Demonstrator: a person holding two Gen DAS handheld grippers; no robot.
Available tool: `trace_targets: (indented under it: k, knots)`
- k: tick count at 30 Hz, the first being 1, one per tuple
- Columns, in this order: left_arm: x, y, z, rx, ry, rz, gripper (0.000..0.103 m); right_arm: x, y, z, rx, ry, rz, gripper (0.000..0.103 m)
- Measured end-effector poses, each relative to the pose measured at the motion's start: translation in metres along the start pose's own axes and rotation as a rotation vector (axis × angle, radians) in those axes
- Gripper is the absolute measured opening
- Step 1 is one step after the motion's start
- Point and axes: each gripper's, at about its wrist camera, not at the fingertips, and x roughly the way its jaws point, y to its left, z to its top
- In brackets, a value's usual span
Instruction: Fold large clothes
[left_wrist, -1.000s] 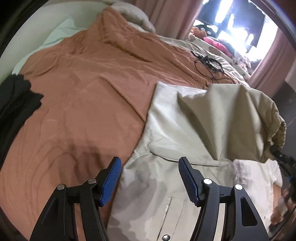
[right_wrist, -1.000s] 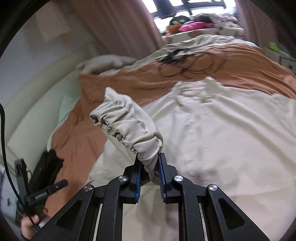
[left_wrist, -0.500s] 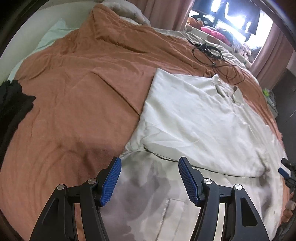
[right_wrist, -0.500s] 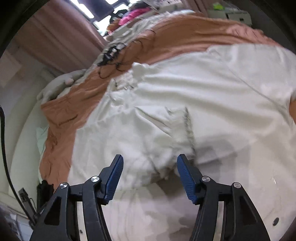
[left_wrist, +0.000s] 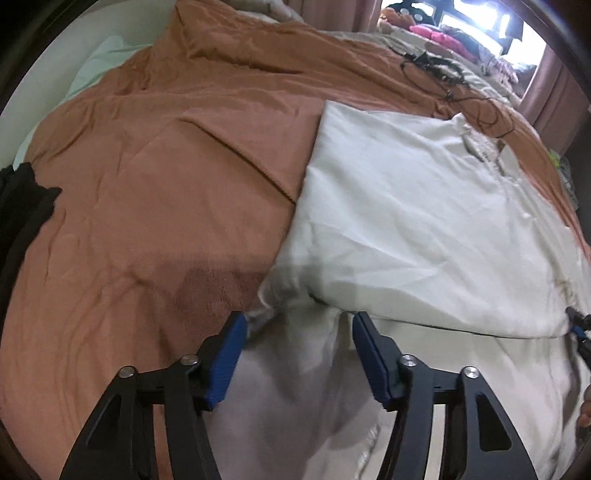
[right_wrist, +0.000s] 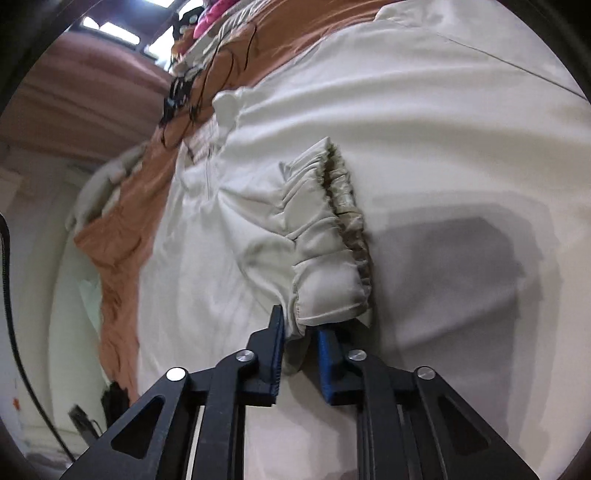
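Cream jacket (left_wrist: 424, 221) on rust bedspread (left_wrist: 166, 192), right gripper (right_wrist: 300, 345) pinching ruched cuff (right_wrist: 328, 236), left gripper (left_wrist: 295, 354) agape.

Rust-brown bedspread (left_wrist: 155, 192) covering the bed, black cables (left_wrist: 443, 74) lying on it. Pinkish-brown curtains (right_wrist: 85, 88) hanging by a bright window (left_wrist: 491, 22); daylight glaring thru. Pale wall (right_wrist: 33, 240) showing beside the bed.
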Motion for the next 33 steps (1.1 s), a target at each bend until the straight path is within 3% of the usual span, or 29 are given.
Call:
trace_targets:
  k: [3,10,13,17,19,28,33]
  knots:
    - [0.008,-0.001,0.003,0.005,0.001,0.032,0.059,0.004,0.01,0.01,-0.046,-0.035,-0.02,0.016]
    - [0.014,0.0,0.004,0.013,0.019,0.071,0.059,0.006,0.004,0.015,-0.033,-0.01,-0.008,0.016]
    - [0.011,0.003,0.004,-0.012,0.026,0.064,0.059,-0.006,-0.002,0.017,0.007,-0.002,-0.003,0.032]
    - [-0.002,0.001,0.003,-0.033,0.016,0.028,0.06,-0.038,-0.01,0.024,0.02,-0.059,0.001,0.042]
    - [-0.011,-0.001,0.002,-0.033,-0.005,0.014,0.068,-0.056,-0.018,0.027,0.023,-0.099,-0.007,0.047]
    - [-0.042,-0.013,-0.005,-0.049,-0.083,-0.048,0.089,-0.137,-0.093,0.054,0.082,-0.258,-0.078,0.047]
    - [-0.058,-0.025,-0.005,-0.033,-0.145,-0.079,0.093,-0.176,-0.146,0.067,0.154,-0.343,-0.116,0.047]
